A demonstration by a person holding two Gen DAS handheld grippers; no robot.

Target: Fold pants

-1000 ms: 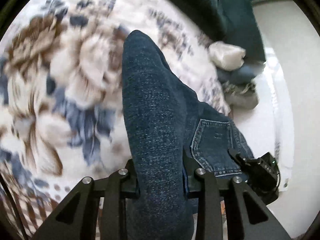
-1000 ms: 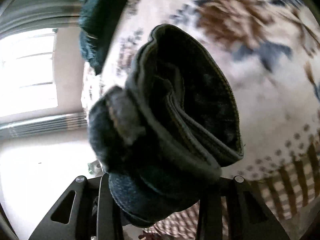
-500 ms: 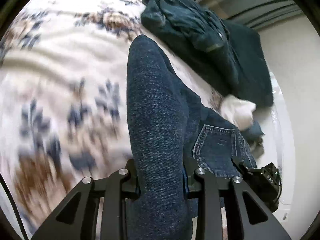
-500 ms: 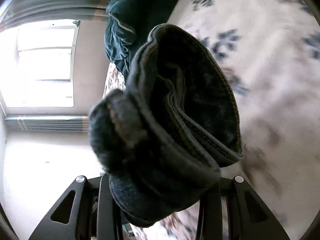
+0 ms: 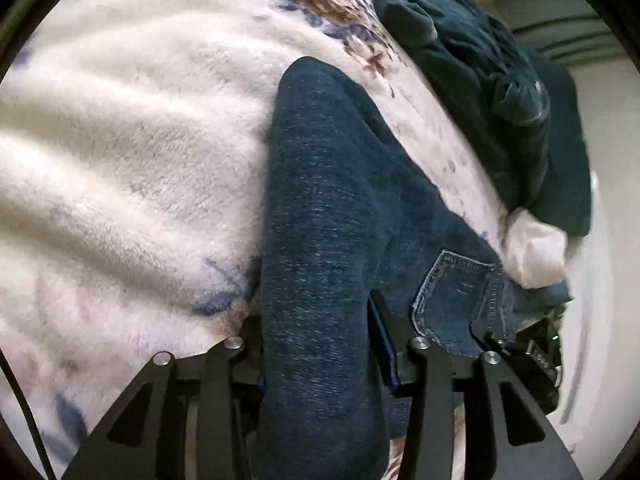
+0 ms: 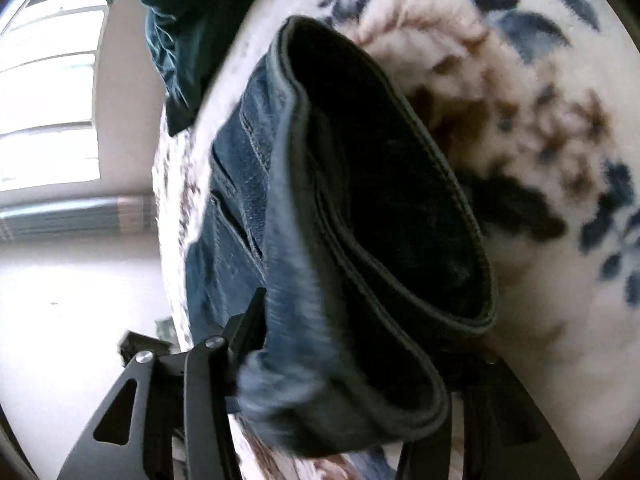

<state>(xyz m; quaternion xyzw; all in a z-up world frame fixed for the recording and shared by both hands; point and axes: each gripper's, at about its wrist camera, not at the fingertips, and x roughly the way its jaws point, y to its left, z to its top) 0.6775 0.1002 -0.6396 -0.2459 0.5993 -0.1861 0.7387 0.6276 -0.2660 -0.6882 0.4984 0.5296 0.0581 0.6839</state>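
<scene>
the left hand-held gripper (image 5: 320, 364) has just been widening its jaws, the folded pants (image 5: 320, 216) between them, a gap showing at the right finger. the right hand-held gripper (image 6: 344, 364) has also been opening, the thick denim bundle (image 6: 360, 240) bulging between its fingers. the pants lie on a floral blanket (image 5: 120, 160); a dark green garment (image 5: 480, 60) sits at one o'clock.

No text, label or number can be read anywhere (the jeans' (image 5: 320, 240) pocket shows only stitching).
</scene>
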